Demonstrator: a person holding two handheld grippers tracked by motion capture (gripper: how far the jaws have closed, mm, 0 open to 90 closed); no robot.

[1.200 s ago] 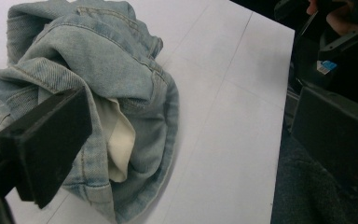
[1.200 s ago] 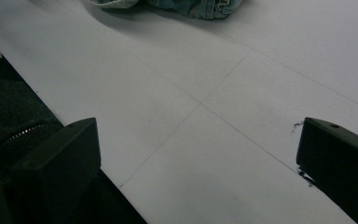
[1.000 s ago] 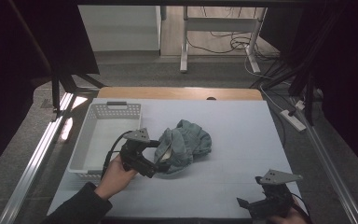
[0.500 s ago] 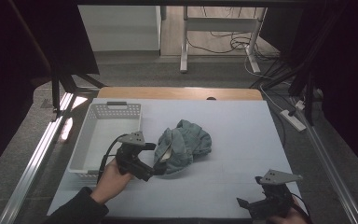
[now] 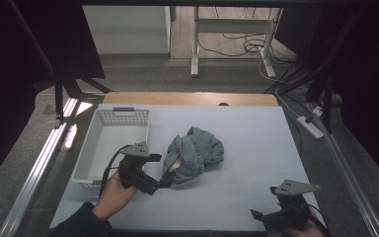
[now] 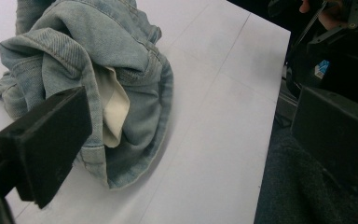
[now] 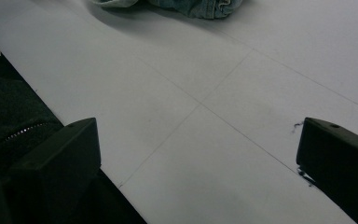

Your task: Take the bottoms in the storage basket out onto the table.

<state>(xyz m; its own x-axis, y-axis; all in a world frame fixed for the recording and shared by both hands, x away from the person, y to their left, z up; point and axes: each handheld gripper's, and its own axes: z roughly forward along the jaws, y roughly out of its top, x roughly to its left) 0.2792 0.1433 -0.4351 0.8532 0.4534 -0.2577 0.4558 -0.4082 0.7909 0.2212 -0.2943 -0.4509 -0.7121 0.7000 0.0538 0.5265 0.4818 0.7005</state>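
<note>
A crumpled blue denim garment [image 5: 197,154] with a pale lining lies in the middle of the white table [image 5: 246,133]. My left gripper [image 5: 160,171] is at the garment's near-left edge, held by a hand, with its jaws wide apart. In the left gripper view the denim [image 6: 98,60] lies just past the left jaw, and nothing is between the jaws of the left gripper [image 6: 191,140]. My right gripper [image 5: 264,203] rests at the table's near-right corner, open. The right gripper [image 7: 198,163] hovers over bare tabletop, with the denim [image 7: 191,7] far ahead.
A white plastic basket [image 5: 93,148] stands at the table's left side, just behind my left hand. A wooden strip [image 5: 187,98] runs along the far edge. Metal rails flank the table. The right gripper [image 6: 340,18] appears at the top right of the left gripper view.
My left gripper has drawn back slightly from the garment toward the near-left. The garment and my right gripper have stayed where they were.
</note>
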